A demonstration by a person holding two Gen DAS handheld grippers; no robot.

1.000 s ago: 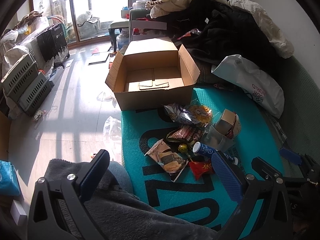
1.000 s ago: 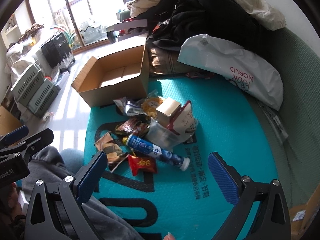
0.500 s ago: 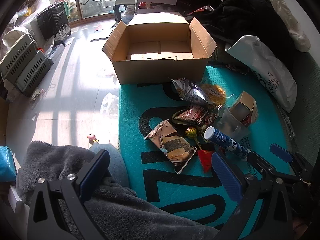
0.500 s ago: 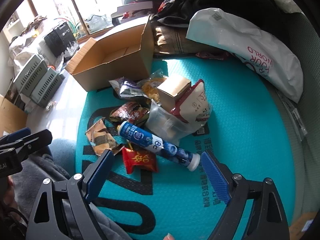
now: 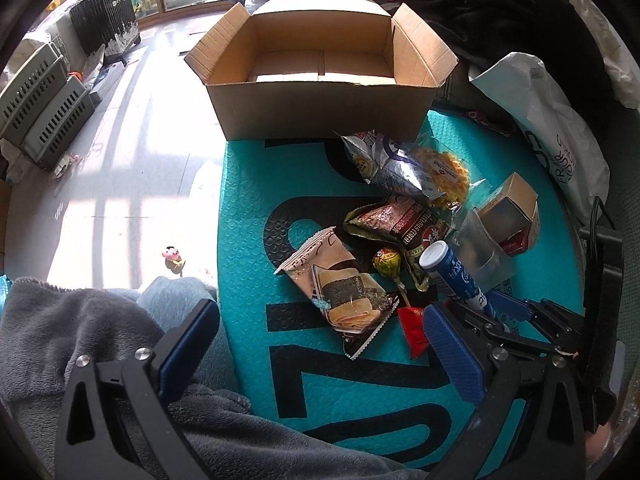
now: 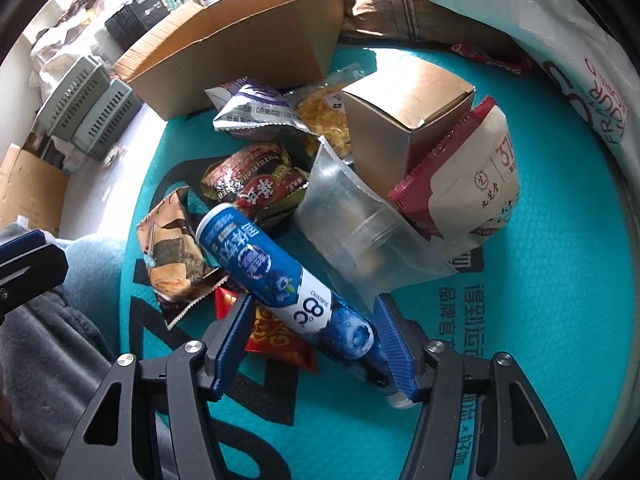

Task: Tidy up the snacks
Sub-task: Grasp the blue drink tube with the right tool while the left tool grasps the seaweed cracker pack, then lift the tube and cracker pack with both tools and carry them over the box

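Observation:
A pile of snacks lies on a teal mat [image 5: 248, 208] in front of an open cardboard box [image 5: 320, 112], whose inside shows nothing. A blue tube [image 6: 280, 276] lies slantwise between the fingers of my right gripper [image 6: 316, 336]. Its jaws are closing, with a thin gap still showing at the left pad. Under the tube sits a small red packet [image 6: 276, 336]. Beside it are a seaweed snack packet [image 6: 172, 248], a brown cereal packet [image 6: 256, 180], a clear pouch [image 6: 360, 224] and a small carton [image 6: 400, 120]. My left gripper [image 5: 320, 350] hangs wide open above the mat's near edge, holding nothing.
A person's grey fleece [image 5: 80, 340] covers the near left. A white plastic bag [image 5: 552, 120] and dark clothes [image 5: 520, 12] crowd the right and back. Grey crates [image 5: 40, 108] stand on the sunlit floor at far left. A lollipop [image 5: 387, 261] lies among the packets.
Both grippers have sunk toward the snack pile and tilted further down. The right jaws have narrowed from wide open to close around the blue tube. The left jaws stay wide.

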